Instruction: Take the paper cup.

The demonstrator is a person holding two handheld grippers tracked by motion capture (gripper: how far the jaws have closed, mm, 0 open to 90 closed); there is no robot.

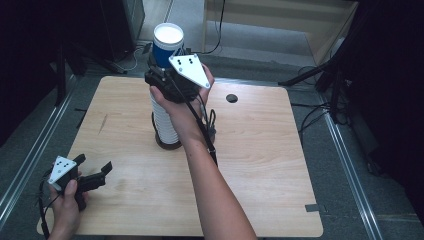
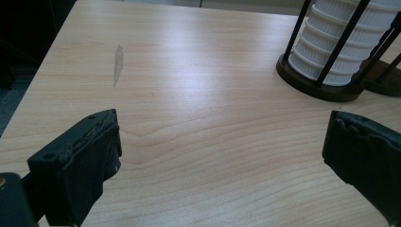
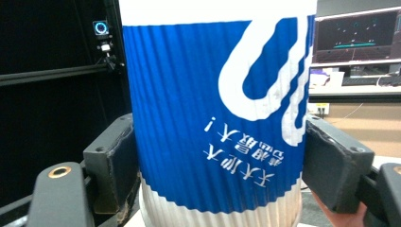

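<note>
- Work in hand: the right gripper [image 1: 167, 70] clamps an inverted blue paper cup [image 3: 217, 109] at the top of a stack of white ribbed cups [image 1: 164, 120]; both pads press the cup's sides, seen in the right gripper view.
- Location: the stack stands in a black wire cup holder [image 2: 326, 85] near the middle of the wooden table [image 1: 260, 165]; the blue cup sits above it, base upward.
- Left gripper [image 1: 95, 175]: jaws wide apart, nothing between them, held low over the table's near left corner.
- Handling: judged light and thin-walled — a corrugated sleeve gives friction, yet the wall will likely dent under hard squeezing. Nested cups may cling; a neighbour could lift with it.
- Grip point: mid-sleeve, opposite sides, as now; avoid the unsupported rim.
- Markings: a white looping logo and one line of white East Asian characters, upside down — not legible enough to transcribe.
</note>
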